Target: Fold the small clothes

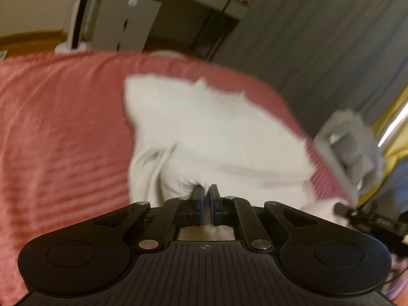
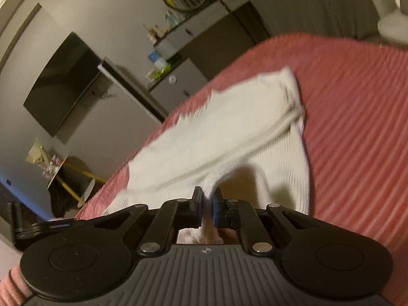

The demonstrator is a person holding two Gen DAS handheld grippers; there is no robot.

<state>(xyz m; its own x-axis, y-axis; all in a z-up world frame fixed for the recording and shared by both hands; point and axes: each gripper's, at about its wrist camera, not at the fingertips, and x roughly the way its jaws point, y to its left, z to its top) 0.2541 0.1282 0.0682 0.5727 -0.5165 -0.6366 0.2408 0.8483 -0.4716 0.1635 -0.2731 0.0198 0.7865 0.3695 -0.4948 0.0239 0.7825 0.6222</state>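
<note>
Between the closed jaws of the left gripper [image 1: 206, 193], a thin pinch of the white knit garment [image 1: 204, 132] is held at its near edge; the right gripper [image 2: 207, 196] clamps another pinch of the same edge, its jaws likewise shut on fabric. Most of the garment lies spread on the pink ribbed bedspread [image 1: 58, 127], only the near edge raised. Each hold looks shallow, so the stretchy knit could slip free if the hem is carried over quickly. Uneven travel between the two hands would likely skew the fold line. A ridge of cloth near the far corner may bunch under the fold.
</note>
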